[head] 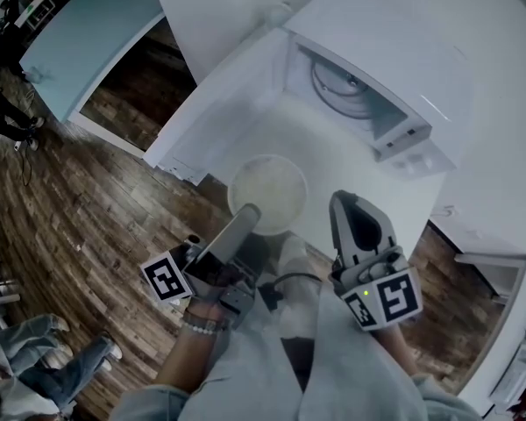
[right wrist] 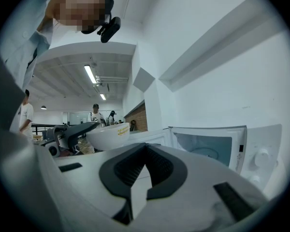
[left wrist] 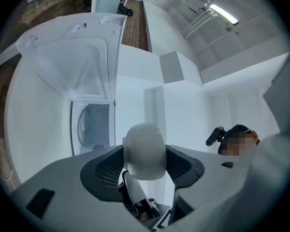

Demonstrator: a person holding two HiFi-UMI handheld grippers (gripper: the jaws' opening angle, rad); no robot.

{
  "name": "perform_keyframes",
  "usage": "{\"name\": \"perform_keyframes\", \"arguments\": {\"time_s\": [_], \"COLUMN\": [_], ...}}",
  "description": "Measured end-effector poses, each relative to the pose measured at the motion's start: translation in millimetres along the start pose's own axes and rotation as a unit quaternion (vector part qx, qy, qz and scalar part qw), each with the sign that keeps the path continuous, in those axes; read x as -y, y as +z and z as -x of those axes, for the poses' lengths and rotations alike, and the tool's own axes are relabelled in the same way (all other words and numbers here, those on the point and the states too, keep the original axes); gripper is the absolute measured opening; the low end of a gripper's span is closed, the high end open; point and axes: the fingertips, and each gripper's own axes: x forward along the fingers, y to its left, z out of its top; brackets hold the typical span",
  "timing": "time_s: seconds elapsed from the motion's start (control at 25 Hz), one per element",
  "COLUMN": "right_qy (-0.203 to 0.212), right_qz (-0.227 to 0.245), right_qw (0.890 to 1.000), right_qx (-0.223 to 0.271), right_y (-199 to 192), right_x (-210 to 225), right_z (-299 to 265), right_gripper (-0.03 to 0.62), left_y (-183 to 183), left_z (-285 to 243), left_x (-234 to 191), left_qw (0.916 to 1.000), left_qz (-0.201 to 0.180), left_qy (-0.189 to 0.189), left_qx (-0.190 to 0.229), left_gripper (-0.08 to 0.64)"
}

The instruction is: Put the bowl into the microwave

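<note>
A white bowl (head: 268,189) hangs in front of the open microwave (head: 381,103), with my left gripper (head: 248,215) shut on its near rim. In the left gripper view the bowl (left wrist: 144,149) shows edge-on, pinched between the two jaws, and the microwave cavity (left wrist: 93,127) with its glass turntable lies beyond. The microwave door (head: 232,95) stands swung open to the left. My right gripper (head: 344,200) hovers to the right of the bowl, jaws shut with nothing between them. The right gripper view shows its closed jaws (right wrist: 145,151), the bowl (right wrist: 108,135) at left and the microwave (right wrist: 208,149) at right.
The microwave stands on a white counter (head: 351,169) against white walls. Wooden floor (head: 79,226) spreads to the left, with a person's legs (head: 35,349) at the lower left. More people stand far off in the right gripper view (right wrist: 95,112).
</note>
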Motion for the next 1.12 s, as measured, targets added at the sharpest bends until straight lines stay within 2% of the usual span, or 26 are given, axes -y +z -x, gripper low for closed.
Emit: {"name": "perform_keyframes", "arguments": {"time_s": [0.48,1.12], "right_qy": [-0.007,-0.030], "right_qz": [-0.006,-0.021], "right_qw": [1.000,0.999], "right_qx": [-0.007,-0.027], "right_y": [3,-15], "right_x": [51,110], "right_z": [-22,-42], "right_gripper": [0.002,0.002], "left_y": [11,17], "left_z": [-55,-124], "left_x": [-36,-102], "left_qw": [0.9997,0.9974], "left_qz": [0.004,0.017], "left_qy": [0.020,0.049], "left_qx": [-0.016,-0.051], "left_gripper": [0.258,0.258]}}
